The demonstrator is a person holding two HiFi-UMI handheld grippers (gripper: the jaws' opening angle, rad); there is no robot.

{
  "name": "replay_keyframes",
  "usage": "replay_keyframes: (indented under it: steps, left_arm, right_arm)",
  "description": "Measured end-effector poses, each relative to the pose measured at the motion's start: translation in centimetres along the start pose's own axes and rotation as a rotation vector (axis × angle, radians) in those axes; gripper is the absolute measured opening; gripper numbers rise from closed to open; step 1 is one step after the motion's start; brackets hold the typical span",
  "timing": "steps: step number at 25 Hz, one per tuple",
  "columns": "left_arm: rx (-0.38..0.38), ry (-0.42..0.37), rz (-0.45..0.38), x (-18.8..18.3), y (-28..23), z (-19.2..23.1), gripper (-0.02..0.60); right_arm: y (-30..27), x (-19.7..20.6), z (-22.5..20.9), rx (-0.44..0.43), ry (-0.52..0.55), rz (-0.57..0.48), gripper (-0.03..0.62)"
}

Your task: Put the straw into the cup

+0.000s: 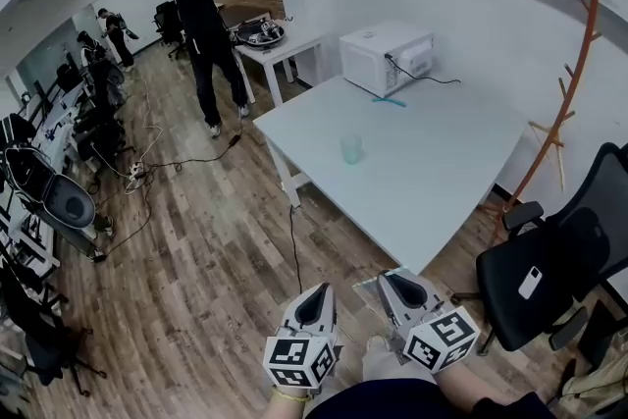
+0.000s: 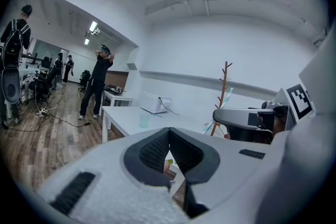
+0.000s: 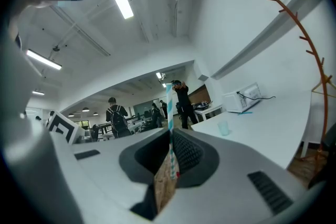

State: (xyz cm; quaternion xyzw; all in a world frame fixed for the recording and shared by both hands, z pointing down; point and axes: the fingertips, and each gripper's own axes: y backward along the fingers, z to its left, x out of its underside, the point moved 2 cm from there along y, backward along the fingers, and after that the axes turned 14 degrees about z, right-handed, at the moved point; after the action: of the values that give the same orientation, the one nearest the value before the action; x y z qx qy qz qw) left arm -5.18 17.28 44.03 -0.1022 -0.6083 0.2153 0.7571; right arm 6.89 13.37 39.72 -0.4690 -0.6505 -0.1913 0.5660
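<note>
Right gripper low in the head view, well short of the table. In the right gripper view its ribbed black pads are pinched onto a thin paper straw with teal and white spiral stripes. The straw stands upright between the jaws and pokes out above the tips.

Left gripper sits just beside it, grey moulded shell with a marker cube at the back. In the left gripper view the two black textured pads meet at the tips and nothing is caught between them. A narrow slit opens lower down.

The same striped straw shows in the left gripper view, tilted, above the other gripper's body.

Cup is small, translucent, pale green, round and slightly tapered. It stands upright near the middle of the table, well apart from both grippers. It also shows in the right gripper view and the left gripper view.

The table top is a smooth white slab on white legs. A boxy white microwave sits at the far corner with a black cable trailing. A second straw, turquoise, lies flat just in front of it.

Wood-plank floor. A thin curved coat rack with reddish-brown pegs stands right of the table, a black office chair near it
</note>
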Motion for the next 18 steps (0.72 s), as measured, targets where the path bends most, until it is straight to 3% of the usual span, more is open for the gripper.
replay_keyframes:
  steps: [18]
  left_arm:
    - [-0.072, 0.048, -0.029, -5.9, -11.8, 1.1, 0.018]
  right_arm:
    - [-6.1, -5.2, -11.1, -0.077, 0.023, 0.017, 0.040]
